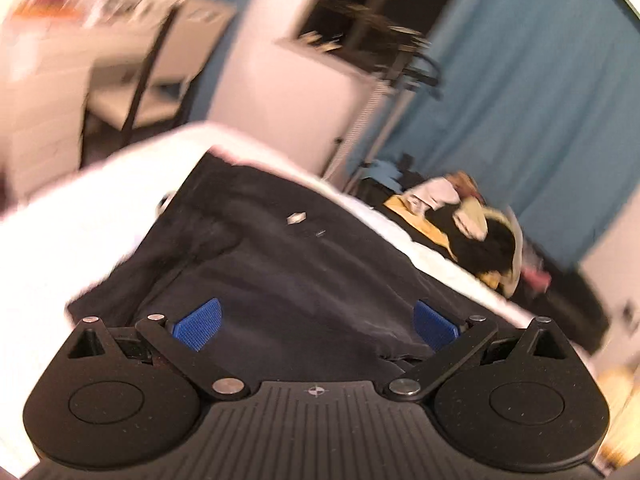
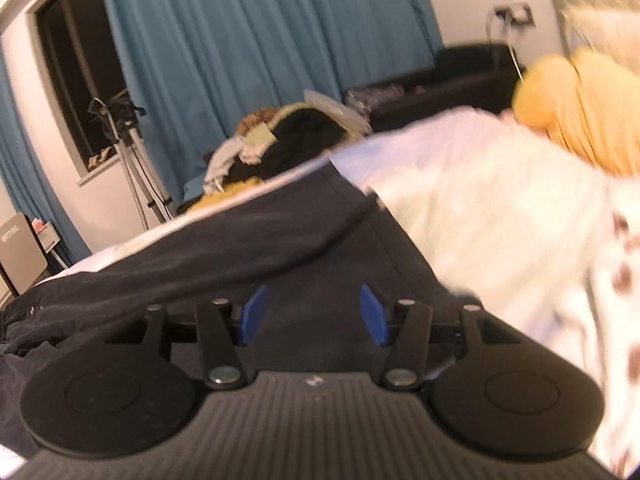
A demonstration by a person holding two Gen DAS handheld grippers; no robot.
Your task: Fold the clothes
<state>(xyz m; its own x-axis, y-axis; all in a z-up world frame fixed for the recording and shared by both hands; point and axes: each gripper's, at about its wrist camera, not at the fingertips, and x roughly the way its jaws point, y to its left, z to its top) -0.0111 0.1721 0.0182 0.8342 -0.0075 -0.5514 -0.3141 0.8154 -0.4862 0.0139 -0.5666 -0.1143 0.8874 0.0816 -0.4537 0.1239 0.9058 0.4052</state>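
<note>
A black garment (image 1: 280, 256) lies spread on a white bed (image 1: 80, 232). My left gripper (image 1: 316, 320) is open, its blue pads (image 1: 198, 322) wide apart just above the garment's near edge, holding nothing. In the right wrist view the same black garment (image 2: 248, 252) lies across the white bed (image 2: 480, 208), with a fold running along it. My right gripper (image 2: 314, 312) is open above the cloth, its blue pads (image 2: 252, 312) apart and empty.
A heap of mixed clothes (image 1: 472, 224) sits past the bed's far edge; it also shows in the right wrist view (image 2: 280, 140). A yellow pillow (image 2: 580, 108) lies at the bed's right. A tripod (image 2: 132, 152), a chair (image 1: 160, 60) and teal curtains (image 2: 240, 40) stand around.
</note>
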